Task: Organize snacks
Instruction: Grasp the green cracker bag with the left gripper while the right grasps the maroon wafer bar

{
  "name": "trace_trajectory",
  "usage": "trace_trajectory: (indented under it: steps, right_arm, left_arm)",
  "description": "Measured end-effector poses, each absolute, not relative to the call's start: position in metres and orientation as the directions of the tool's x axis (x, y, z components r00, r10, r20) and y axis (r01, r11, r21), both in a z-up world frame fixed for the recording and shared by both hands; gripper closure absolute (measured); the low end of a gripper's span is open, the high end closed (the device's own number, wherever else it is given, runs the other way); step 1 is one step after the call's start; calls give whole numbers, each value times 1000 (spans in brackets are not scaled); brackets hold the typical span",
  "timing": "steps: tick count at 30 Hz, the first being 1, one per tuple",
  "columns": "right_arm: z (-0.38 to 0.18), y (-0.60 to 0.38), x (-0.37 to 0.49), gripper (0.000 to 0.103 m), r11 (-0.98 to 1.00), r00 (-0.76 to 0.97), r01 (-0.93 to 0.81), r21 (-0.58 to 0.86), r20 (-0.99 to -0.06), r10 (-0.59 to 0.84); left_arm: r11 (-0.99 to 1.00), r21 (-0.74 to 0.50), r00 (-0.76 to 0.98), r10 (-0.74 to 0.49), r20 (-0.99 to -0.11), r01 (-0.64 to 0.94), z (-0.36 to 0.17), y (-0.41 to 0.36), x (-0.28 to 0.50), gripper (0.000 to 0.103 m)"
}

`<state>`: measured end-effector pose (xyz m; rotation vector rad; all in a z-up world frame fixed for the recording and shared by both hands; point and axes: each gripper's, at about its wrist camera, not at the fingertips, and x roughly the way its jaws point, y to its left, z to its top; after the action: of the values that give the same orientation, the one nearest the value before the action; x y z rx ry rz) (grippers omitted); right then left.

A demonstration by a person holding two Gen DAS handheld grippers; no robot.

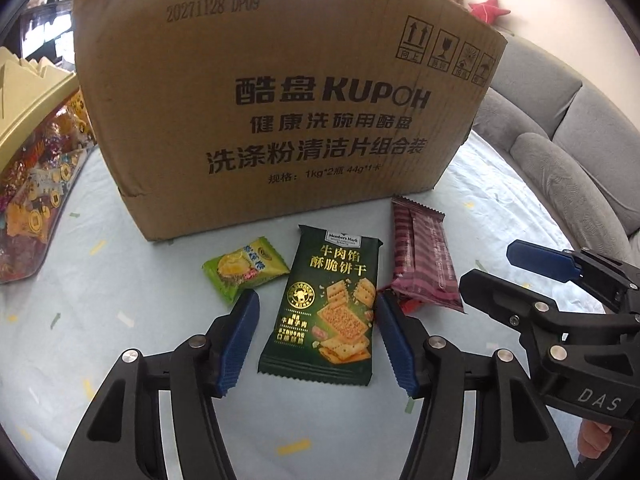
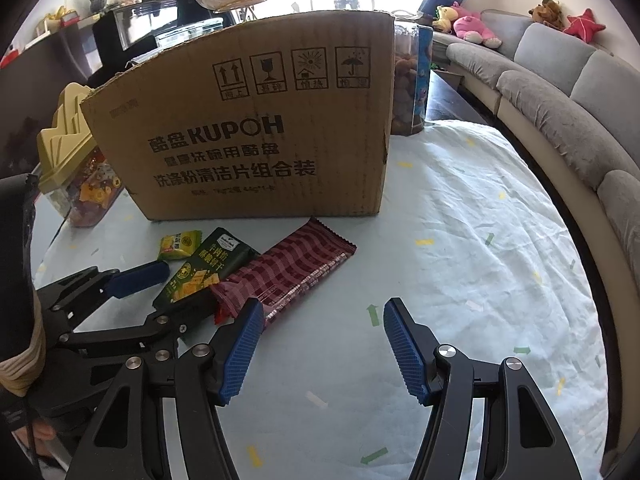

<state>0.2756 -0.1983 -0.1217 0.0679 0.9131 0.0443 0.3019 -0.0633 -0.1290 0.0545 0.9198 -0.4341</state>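
Left gripper point(image 1: 318, 340) wide open, empty, straddling cracker pack point(image 1: 328, 312) at frame centre. Right gripper point(image 2: 324, 350) open, empty. Next: lower, close, lift toward box point(image 1: 280, 112).
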Motion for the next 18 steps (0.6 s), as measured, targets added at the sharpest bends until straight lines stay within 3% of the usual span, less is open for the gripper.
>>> trace_trajectory:
  steps: [5,18]
  right_arm:
    - [-124,-200,282,39,996,604,-6,93,-794,77]
    - [-125,-198,301,39,986,592,30,163,-798,114]
  left_arm:
    - [918,-145,543,-340,-768,370,-131,-60,303,59]
    - [919,-212,549,-372,-749,333,-127,-29,295,62]
